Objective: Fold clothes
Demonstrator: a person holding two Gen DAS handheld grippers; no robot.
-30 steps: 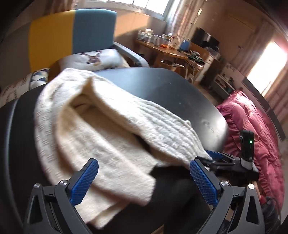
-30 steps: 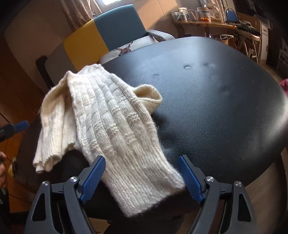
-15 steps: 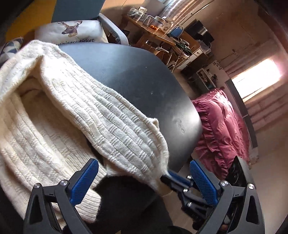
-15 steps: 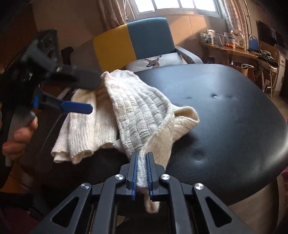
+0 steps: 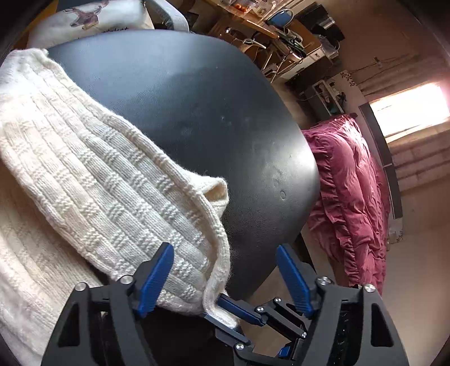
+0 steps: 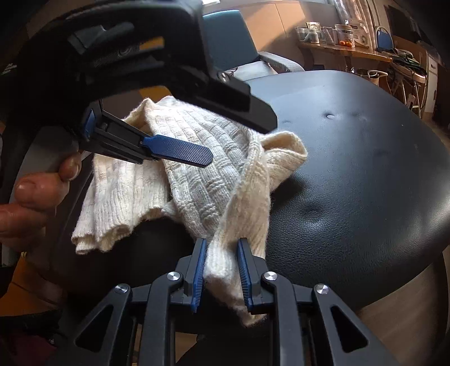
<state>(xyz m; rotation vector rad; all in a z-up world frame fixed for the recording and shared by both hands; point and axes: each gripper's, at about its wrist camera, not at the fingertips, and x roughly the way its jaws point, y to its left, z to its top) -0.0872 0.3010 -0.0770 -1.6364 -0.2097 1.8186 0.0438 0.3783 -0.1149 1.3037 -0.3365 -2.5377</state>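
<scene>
A cream knitted sweater (image 5: 92, 180) lies bunched on the left part of a round black padded table (image 5: 213, 118). My left gripper (image 5: 225, 278) is open just above the sweater's near corner, and the cloth lies loose between its blue fingers. My right gripper (image 6: 220, 270) is shut on the sweater's (image 6: 208, 180) ribbed edge at the table's near rim, with cloth hanging below the jaws. The left wrist view shows the right gripper (image 5: 225, 308) from the side, clamped on that same edge. One blue finger (image 6: 180, 152) of the left gripper hovers over the sweater, held by a hand (image 6: 36, 197).
A yellow and teal armchair (image 6: 233, 48) with a deer cushion (image 5: 92, 17) stands behind the table. A wooden desk (image 6: 346, 50) with jars and clutter is at the back right. A bed with pink bedding (image 5: 354, 202) is beyond the table's right edge.
My left gripper moved closer over the sweater's corner and narrowed somewhat. My right gripper shut on the ribbed edge and lifted it; its jaws now stand slightly wider around thicker cloth.
</scene>
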